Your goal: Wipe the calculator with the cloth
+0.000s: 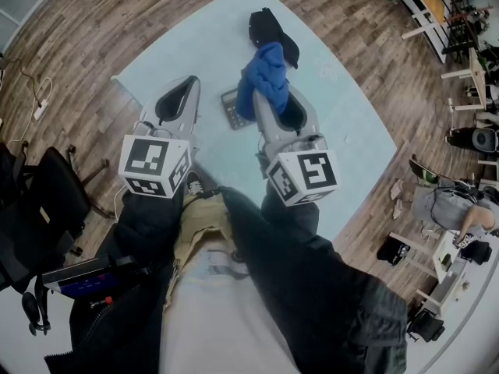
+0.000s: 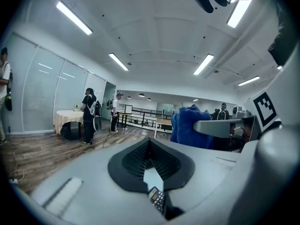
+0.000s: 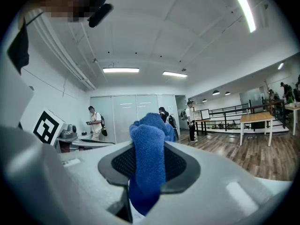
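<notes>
**Cloth gripped, calculator waiting beneath**

The right gripper [image 3: 148, 142] is clamped on a thick blue terry cloth [image 1: 265, 70], which bunches above the jaw tips and hangs in a tail below them. The left gripper [image 2: 149, 140] has its jaws closed tip to tip with nothing between them. Through the gap lower down, its camera glimpses the keys of the small dark rectangular calculator [image 1: 231, 109]. The calculator lies flat on the pale blue-green surface [image 1: 171, 45], between the two grippers. In the head view its right part is hidden behind the cloth, and whether the cloth touches it I cannot tell. A black soft-looking item [image 1: 273, 33] lies beyond the cloth (what it is, I cannot make out).

The wipe looks about to begin. To do it well, I judge the hanging tail should be laid onto the key face and drawn along it in flat strokes, with the hard jaw tips kept off the keys. A light calculator is likely to slide under the drag, so the empty left gripper would serve best pinning one edge. Light pressure seems wise, since bunched terry could catch on keys.
</notes>
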`<state>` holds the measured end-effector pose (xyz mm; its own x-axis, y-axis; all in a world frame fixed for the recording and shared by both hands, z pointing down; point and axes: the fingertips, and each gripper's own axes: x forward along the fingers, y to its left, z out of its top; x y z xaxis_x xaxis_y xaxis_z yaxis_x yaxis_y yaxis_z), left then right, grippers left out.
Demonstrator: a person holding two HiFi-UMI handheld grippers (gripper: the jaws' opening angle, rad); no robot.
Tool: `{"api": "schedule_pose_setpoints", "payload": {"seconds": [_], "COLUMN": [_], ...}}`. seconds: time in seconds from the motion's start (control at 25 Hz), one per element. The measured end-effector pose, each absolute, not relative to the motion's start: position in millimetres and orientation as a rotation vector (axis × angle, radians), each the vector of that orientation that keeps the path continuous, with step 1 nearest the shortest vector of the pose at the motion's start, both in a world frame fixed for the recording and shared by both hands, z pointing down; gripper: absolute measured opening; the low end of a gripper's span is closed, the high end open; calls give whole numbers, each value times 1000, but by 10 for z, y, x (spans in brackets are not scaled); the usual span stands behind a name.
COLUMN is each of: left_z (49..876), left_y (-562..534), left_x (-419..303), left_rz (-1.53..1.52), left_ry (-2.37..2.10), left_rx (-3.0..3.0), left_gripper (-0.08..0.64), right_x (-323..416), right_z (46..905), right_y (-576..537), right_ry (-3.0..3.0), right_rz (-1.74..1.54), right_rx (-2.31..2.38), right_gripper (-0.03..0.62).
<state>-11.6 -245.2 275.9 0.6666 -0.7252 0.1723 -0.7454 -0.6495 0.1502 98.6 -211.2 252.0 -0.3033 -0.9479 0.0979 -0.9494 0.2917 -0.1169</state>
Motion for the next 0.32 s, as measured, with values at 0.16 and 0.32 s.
{"api": "schedule_pose_setpoints", "payload": {"seconds": [0.16, 0.32], "left_z": [2778, 2786], "left_y": [-2445, -2420], "left_x": [-147, -168], "left_rz": [150, 156], "left_ry": [-1199, -1201], "left_rx": [2666, 2662], "left_gripper": [-3, -3], "right_x": [950, 928], "right_z": [2544, 2558], "right_y": [-2118, -2104], "right_ry": [-2521, -2521], "right_rz": [249, 260], "right_rx": [1829, 1824], "right_gripper": [120, 120]}}
